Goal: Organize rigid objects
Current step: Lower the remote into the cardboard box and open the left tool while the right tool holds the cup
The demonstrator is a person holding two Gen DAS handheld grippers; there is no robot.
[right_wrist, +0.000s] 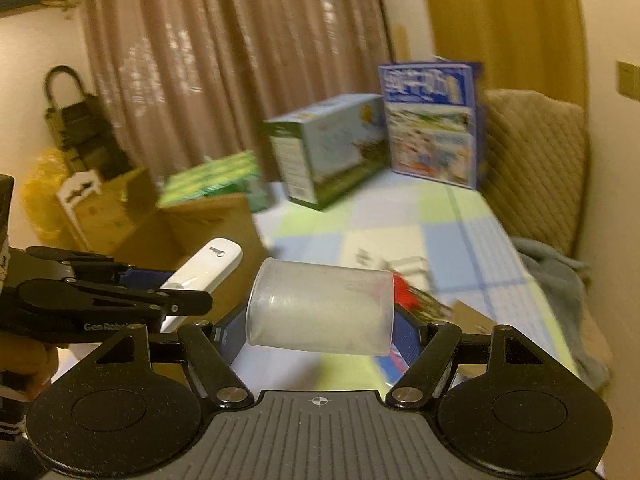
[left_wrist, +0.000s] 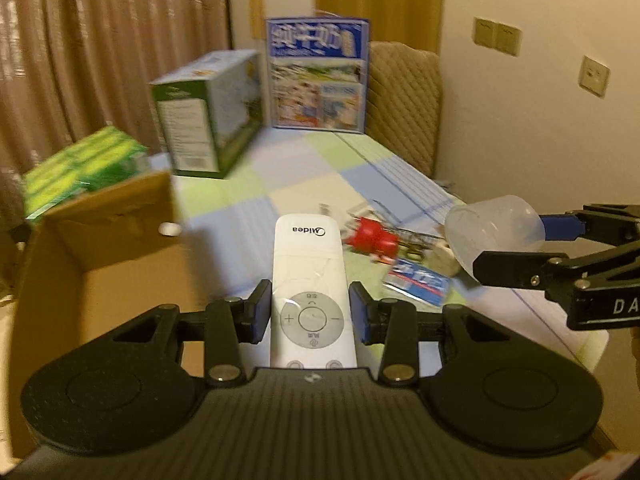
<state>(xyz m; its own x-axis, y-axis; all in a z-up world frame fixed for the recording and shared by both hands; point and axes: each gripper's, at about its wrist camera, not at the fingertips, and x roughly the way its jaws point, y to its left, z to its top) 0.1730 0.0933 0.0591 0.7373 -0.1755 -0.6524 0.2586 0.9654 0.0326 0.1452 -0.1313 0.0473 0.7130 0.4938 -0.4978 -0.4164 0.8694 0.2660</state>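
Note:
My left gripper (left_wrist: 311,312) is shut on a white Midea remote control (left_wrist: 310,280), held in the air beside the open cardboard box (left_wrist: 100,248). The remote also shows in the right wrist view (right_wrist: 208,266), with the left gripper (right_wrist: 192,300) around it. My right gripper (right_wrist: 320,326) is shut on a clear plastic cup (right_wrist: 320,308), held sideways above the table. The cup (left_wrist: 494,228) and right gripper (left_wrist: 532,240) show at the right of the left wrist view.
A checked tablecloth (left_wrist: 304,168) covers the table. On it lie a red object (left_wrist: 372,240), a blue-white packet (left_wrist: 416,280) and wire clutter. A green-white carton (left_wrist: 208,116), a blue carton (left_wrist: 318,76) and green packs (left_wrist: 80,164) stand behind. A quilted chair (left_wrist: 404,100) stands at the right.

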